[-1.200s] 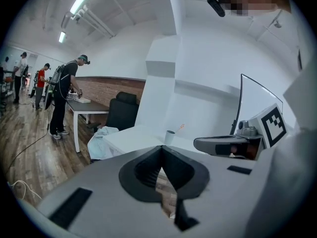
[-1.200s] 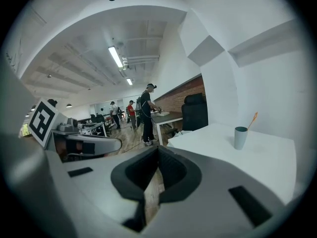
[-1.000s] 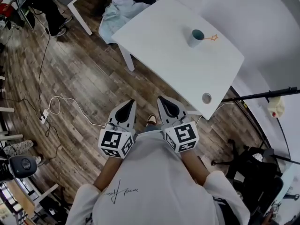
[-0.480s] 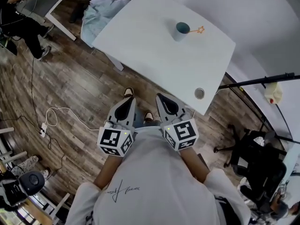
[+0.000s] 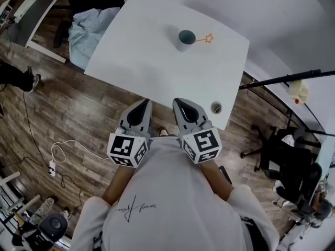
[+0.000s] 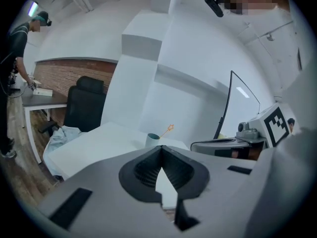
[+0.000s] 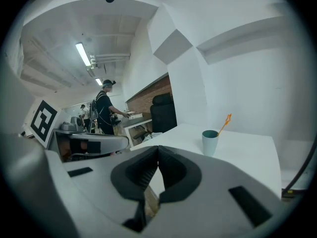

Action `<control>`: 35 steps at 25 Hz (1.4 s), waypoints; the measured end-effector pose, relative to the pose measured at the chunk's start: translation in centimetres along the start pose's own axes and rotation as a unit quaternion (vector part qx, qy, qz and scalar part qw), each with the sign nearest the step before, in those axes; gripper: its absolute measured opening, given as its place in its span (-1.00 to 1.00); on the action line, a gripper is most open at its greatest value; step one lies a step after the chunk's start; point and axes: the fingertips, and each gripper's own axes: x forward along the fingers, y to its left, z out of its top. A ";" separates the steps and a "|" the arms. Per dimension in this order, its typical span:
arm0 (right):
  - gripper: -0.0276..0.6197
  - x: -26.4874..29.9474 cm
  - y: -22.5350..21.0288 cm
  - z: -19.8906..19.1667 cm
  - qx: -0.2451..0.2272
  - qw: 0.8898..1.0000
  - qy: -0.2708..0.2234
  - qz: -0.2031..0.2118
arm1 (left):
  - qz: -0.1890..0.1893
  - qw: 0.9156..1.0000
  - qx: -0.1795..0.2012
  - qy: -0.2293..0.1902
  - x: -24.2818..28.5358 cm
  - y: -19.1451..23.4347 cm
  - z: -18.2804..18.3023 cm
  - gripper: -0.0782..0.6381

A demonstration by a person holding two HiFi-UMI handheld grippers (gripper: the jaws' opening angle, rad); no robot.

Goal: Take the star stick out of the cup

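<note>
A teal cup (image 5: 185, 39) stands on the far part of the white table (image 5: 141, 56), with the orange star stick (image 5: 209, 37) leaning out of it to the right. Both grippers are held close to the person's chest, just short of the table's near edge and well away from the cup. The left gripper (image 5: 142, 104) is shut with nothing in it, and so is the right gripper (image 5: 179, 102). Past the left gripper (image 6: 160, 148), the cup (image 6: 152, 140) and star (image 6: 170, 128) show far ahead. The right gripper (image 7: 158, 148) also faces the cup (image 7: 210, 142) and star (image 7: 228, 118).
A small grey round object (image 5: 215, 107) lies at the table's near right corner. A black boom pole (image 5: 285, 78) crosses at the right above office chairs (image 5: 285, 161). A blue cloth (image 5: 89, 27) lies left of the table. A cable and power strip (image 5: 55, 158) lie on the wooden floor.
The table has come nearer and now lies just ahead of the gripper tips; the cup sits closer to the middle of the head view. Both grippers stay shut, side by side.
</note>
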 end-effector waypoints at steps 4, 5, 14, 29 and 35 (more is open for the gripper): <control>-0.89 2.0 -1.2 1.7 0.020 0.999 -0.009 -0.034 | -0.039 0.999 0.017 0.017 2.4 1.3 1.8 -0.76; -0.89 2.6 -1.5 2.2 0.024 0.999 -0.012 -0.042 | -0.048 0.998 0.022 0.020 3.0 1.6 2.3 -0.76; -0.89 6.1 -2.9 4.1 0.059 0.991 -0.032 -0.118 | -0.121 0.990 0.054 0.045 6.4 4.7 5.0 -0.76; -0.89 7.9 -4.5 4.4 0.089 0.967 -0.057 -0.232 | -0.224 0.969 0.077 0.072 8.8 7.4 5.3 -0.76; -0.89 7.6 -5.2 3.9 0.101 0.960 -0.058 -0.256 | -0.252 0.962 0.076 0.079 8.8 6.2 5.0 -0.76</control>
